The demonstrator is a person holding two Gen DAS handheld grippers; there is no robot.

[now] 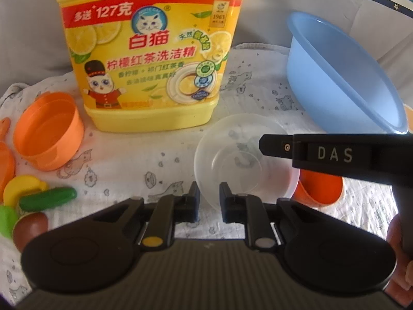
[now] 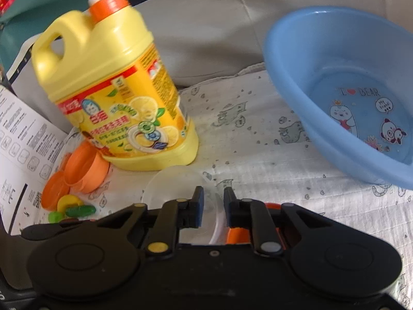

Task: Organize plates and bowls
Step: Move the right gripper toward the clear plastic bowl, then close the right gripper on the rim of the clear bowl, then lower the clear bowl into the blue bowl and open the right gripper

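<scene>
detergent jug (image 1: 152, 59) blocks behind, blue basin (image 1: 343, 77) right, cloth (image 1: 144, 162) between open

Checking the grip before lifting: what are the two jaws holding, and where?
Both seem to pinch the clear bowl by its rim: left gripper at one side, right gripper at another.

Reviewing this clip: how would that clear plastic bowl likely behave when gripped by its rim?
The clear bowl looks thin-walled, so probably very light, with a rim that may flex under the pads. Its smooth plastic may slip. Sitting upright on the soft cloth, it would likelier slide or tip than roll.
</scene>
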